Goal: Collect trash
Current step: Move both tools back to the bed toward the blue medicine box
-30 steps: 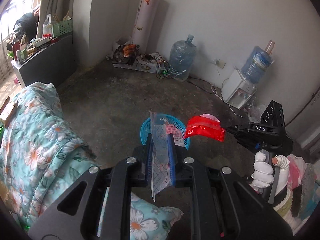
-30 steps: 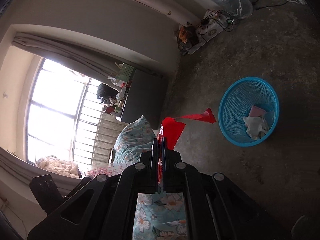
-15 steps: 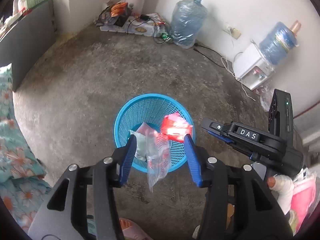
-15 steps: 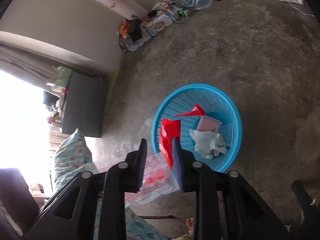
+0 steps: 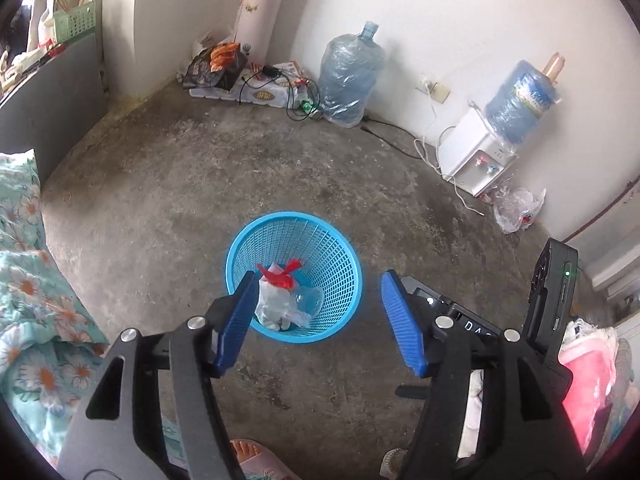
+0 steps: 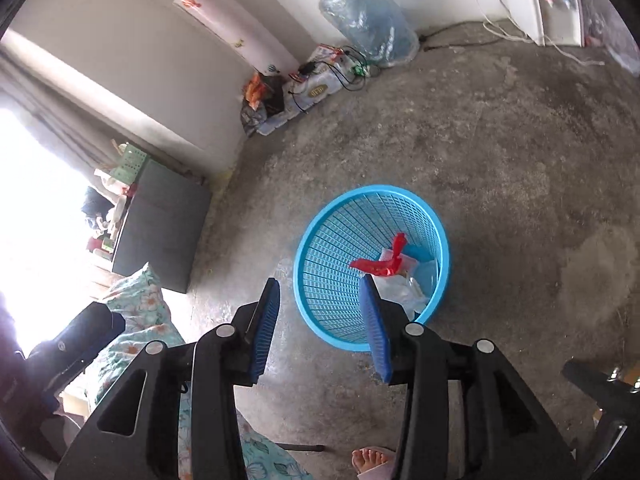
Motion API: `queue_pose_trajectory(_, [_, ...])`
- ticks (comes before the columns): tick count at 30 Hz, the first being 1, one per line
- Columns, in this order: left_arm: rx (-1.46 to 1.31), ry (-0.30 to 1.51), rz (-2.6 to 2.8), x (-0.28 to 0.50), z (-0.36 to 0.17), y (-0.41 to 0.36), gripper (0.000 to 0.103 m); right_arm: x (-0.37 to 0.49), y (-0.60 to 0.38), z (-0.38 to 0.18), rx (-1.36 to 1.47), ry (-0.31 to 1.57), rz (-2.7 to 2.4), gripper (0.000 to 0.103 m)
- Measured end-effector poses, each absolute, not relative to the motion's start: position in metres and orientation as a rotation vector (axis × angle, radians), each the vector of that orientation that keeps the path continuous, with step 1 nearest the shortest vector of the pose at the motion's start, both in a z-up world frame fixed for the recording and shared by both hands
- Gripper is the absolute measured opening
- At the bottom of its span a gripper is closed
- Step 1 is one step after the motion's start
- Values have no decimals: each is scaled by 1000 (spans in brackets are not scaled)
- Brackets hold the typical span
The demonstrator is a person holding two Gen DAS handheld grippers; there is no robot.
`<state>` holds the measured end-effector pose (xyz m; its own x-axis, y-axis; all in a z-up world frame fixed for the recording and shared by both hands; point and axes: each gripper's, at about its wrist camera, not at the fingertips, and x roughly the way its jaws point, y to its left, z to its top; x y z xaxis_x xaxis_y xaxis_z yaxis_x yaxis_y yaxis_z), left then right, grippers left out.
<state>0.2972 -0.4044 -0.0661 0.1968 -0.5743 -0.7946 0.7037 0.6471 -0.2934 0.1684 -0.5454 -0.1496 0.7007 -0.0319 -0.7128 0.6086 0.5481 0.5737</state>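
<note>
A blue plastic basket (image 5: 340, 256) stands on the concrete floor; it also shows in the right wrist view (image 6: 332, 280). Inside lie a red wrapper (image 5: 280, 274), a clear printed bag (image 5: 276, 308) and white crumpled plastic; the red wrapper also shows in the right wrist view (image 6: 380, 264). My left gripper (image 5: 320, 320) is wide open and empty above the basket's near rim. My right gripper (image 6: 320, 320) is open and empty above the basket's left rim; its body appears in the left wrist view at the right (image 5: 552, 292).
A floral quilt (image 5: 28, 272) lies at the left. Water jug (image 5: 350, 80), dispenser (image 5: 476, 160), cables and a box pile (image 5: 248, 80) line the far wall. A plastic bag (image 5: 516, 208) lies by the dispenser. A dark cabinet (image 5: 48, 112) stands at the left. A sandalled foot (image 6: 370, 462) is below.
Both grippers went from shut on trash to open. The clear bag and the red wrapper dropped into the basket. Both grippers then opened wider and pulled back.
</note>
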Motion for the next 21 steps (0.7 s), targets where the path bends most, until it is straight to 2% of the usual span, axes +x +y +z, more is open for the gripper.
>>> queue_pose_trajectory(5, [115,910,-887,264,-3,-354,69,145,-500,-88,812,585,-339,66])
queue_pose_trajectory(7, [87,859,-876,251,20,-327,74,137,-481,-66,751,557,-326,78])
queue_pose_trajectory(11, [18,785,-814,226,54,-267,81,122,-446,-28,642,499,-306,92])
queue_pose_trajectory(13, [-13,760,-775,214,65,-235,83,116,-430,-11,599,481,-290,95])
queue_pose_trajectory(21, [-180,667,-659,164,90,-105,83,104,-378,30,632,440,-60,95])
